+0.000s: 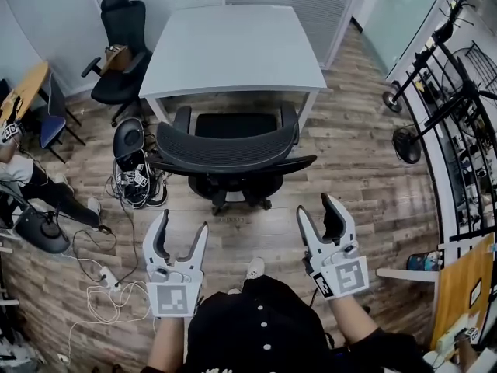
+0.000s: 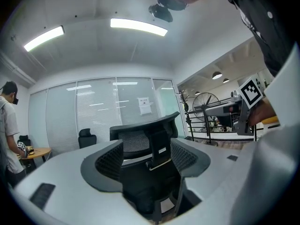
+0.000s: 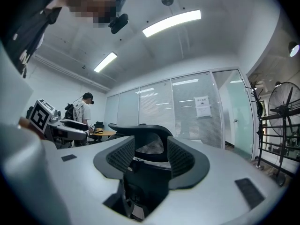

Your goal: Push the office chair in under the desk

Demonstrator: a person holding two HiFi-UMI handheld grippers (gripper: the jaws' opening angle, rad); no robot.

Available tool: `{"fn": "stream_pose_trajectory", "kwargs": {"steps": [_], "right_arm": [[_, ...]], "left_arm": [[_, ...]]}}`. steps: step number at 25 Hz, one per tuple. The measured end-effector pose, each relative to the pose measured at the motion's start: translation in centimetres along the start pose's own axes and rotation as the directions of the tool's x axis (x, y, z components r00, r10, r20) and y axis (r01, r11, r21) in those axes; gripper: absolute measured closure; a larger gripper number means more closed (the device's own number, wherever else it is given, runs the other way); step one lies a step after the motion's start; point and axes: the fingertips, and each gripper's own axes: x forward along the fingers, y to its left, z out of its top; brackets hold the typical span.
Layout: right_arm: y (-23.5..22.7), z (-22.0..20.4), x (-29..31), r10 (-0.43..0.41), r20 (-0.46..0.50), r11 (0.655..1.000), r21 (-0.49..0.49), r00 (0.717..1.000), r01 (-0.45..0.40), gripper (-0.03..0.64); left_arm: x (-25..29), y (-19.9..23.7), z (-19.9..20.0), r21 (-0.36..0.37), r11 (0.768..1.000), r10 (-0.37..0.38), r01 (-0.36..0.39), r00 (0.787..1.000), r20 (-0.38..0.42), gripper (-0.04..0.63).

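A black mesh-backed office chair (image 1: 225, 150) stands in front of the white desk (image 1: 233, 49). Its seat reaches under the desk's front edge and its backrest faces me. My left gripper (image 1: 182, 224) hangs open, short of the chair's back on the left. My right gripper (image 1: 316, 207) is open too, short of the chair on the right. Neither touches the chair and nothing lies between the jaws. In the left gripper view the chair (image 2: 150, 158) shows beyond the open jaws, with the right gripper (image 2: 246, 109) off to the side. The right gripper view frames the chair's backrest (image 3: 145, 146) the same way.
A second black chair (image 1: 120, 49) stands at the back left beside a wooden table (image 1: 23, 92). Cables and a power strip (image 1: 109, 278) lie on the wood floor at my left, near a bag (image 1: 136, 169). A fan (image 1: 405, 142) and metal racks line the right. A person (image 3: 83, 111) stands far left.
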Motion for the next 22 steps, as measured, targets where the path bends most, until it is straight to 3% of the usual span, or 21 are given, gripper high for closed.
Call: {"fn": "stream_pose_trajectory", "kwargs": {"steps": [6, 11, 16, 19, 22], "right_arm": [[0.1, -1.0, 1.8, 0.051, -0.02, 0.999, -0.019, 0.998, -0.051, 0.396], [0.3, -2.0, 3.1, 0.089, -0.057, 0.996, -0.023, 0.994, -0.09, 0.396], [1.3, -3.5, 4.9, 0.138, -0.111, 0.984, -0.099, 0.984, -0.149, 0.394], [1.7, -4.5, 6.4, 0.15, -0.142, 0.975, -0.14, 0.978, -0.17, 0.394], [2.1, -7.2, 7.8, 0.182, -0.263, 0.943, -0.228, 0.948, -0.244, 0.391]], "left_arm": [[1.1, -0.3, -0.4, -0.004, 1.0, 0.023, -0.023, 0.999, -0.025, 0.276], [1.5, -0.2, -1.1, 0.013, 1.0, -0.01, 0.01, 0.999, -0.044, 0.276], [2.7, 0.0, -2.7, 0.033, 0.999, -0.034, 0.036, 0.996, -0.081, 0.276], [4.1, 0.6, -4.0, 0.064, 0.995, -0.069, 0.075, 0.992, -0.102, 0.276], [6.1, 0.5, -5.7, 0.135, 0.978, -0.14, 0.158, 0.981, -0.135, 0.276]]}}
